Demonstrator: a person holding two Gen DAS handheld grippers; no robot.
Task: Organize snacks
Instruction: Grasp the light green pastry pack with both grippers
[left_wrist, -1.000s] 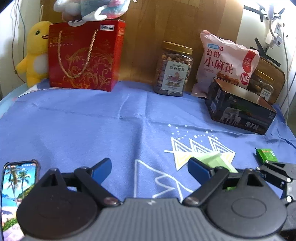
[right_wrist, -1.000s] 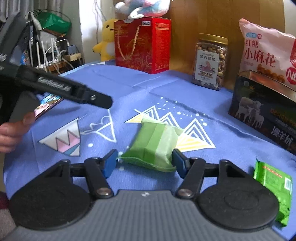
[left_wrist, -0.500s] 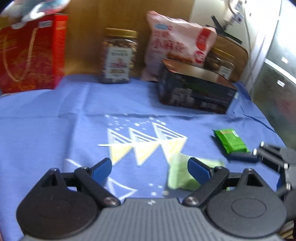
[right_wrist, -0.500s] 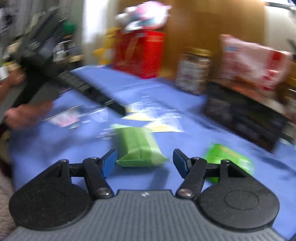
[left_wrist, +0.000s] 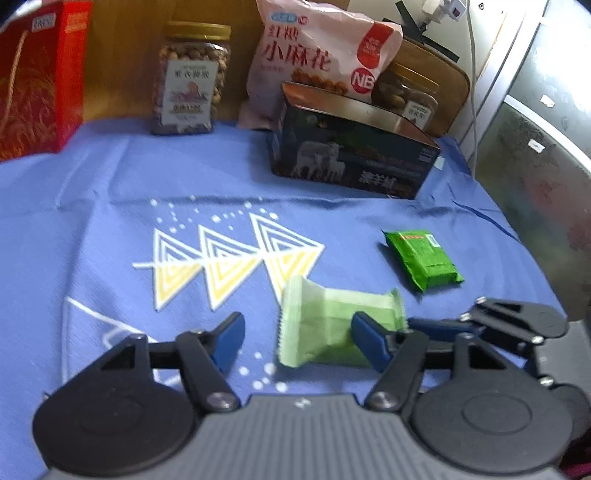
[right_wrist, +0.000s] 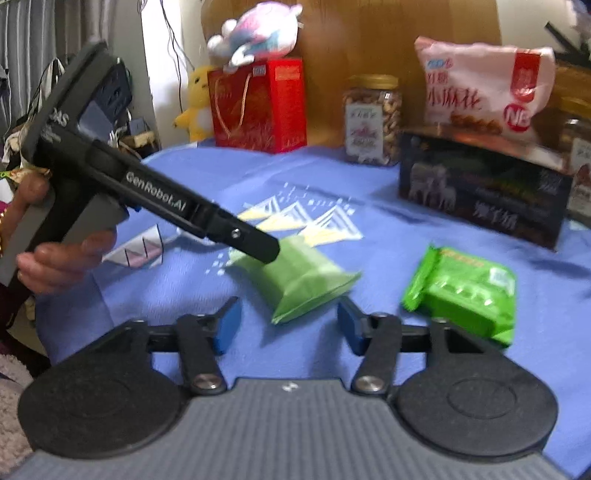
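A pale green snack packet (left_wrist: 325, 325) lies on the blue cloth (left_wrist: 110, 206), partly between my open left gripper (left_wrist: 299, 338) fingers, against the right one. It also shows in the right wrist view (right_wrist: 295, 280), just ahead of my open right gripper (right_wrist: 286, 325). A bright green snack packet (left_wrist: 423, 260) lies further right, also in the right wrist view (right_wrist: 461, 291). An open dark box with sheep pictures (left_wrist: 351, 158) stands at the back right, also in the right wrist view (right_wrist: 480, 188).
At the back stand a red gift bag (right_wrist: 258, 103), a nut jar (left_wrist: 190, 77), a pink snack bag (left_wrist: 317, 59) and a second jar (left_wrist: 410, 96). The left gripper's body (right_wrist: 147, 192) reaches over the pale packet. The cloth's edge drops at the right.
The left gripper has swung right and moved over the pale green packet. The right gripper has drawn back a little and turned, so both packets lie ahead of it.
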